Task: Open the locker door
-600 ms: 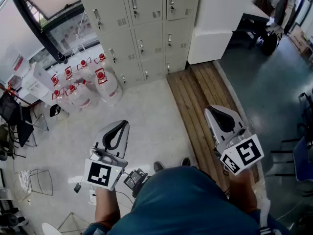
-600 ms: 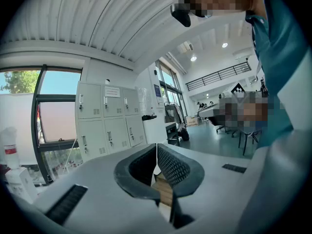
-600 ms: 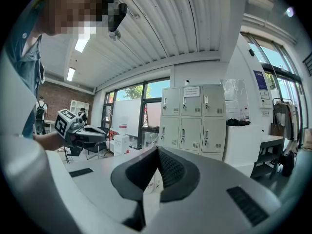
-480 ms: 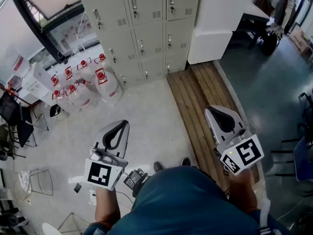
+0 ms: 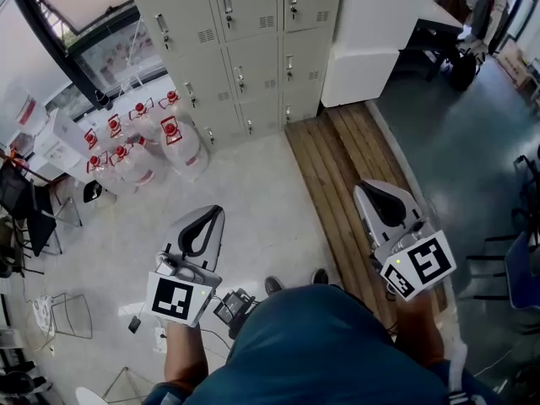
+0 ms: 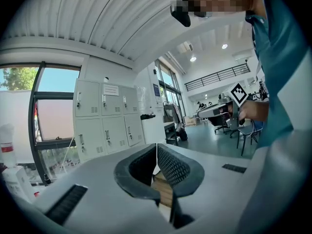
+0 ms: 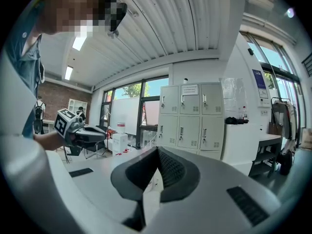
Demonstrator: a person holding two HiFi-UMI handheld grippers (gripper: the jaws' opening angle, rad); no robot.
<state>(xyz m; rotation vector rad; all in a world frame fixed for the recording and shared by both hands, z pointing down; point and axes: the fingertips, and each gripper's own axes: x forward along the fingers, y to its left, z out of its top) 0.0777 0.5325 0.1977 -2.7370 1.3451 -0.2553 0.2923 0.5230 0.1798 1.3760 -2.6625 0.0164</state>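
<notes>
Nothing is done yet — the lockers (image 5: 240, 49) stand far off, all shut, well apart from the left hand-held gripper (image 5: 213, 214) and right hand-held gripper (image 5: 368, 190), both pressed together and empty.

Lockers (image 5: 253, 57) cropped at top, notice (image 7: 189, 88) illegible

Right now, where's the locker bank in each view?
Head view: locker bank top centre.
Left gripper view: locker bank left of centre.
Right gripper view: locker bank just right of centre.
Shared landmark: white cabinet against its right end, in all three.
</notes>
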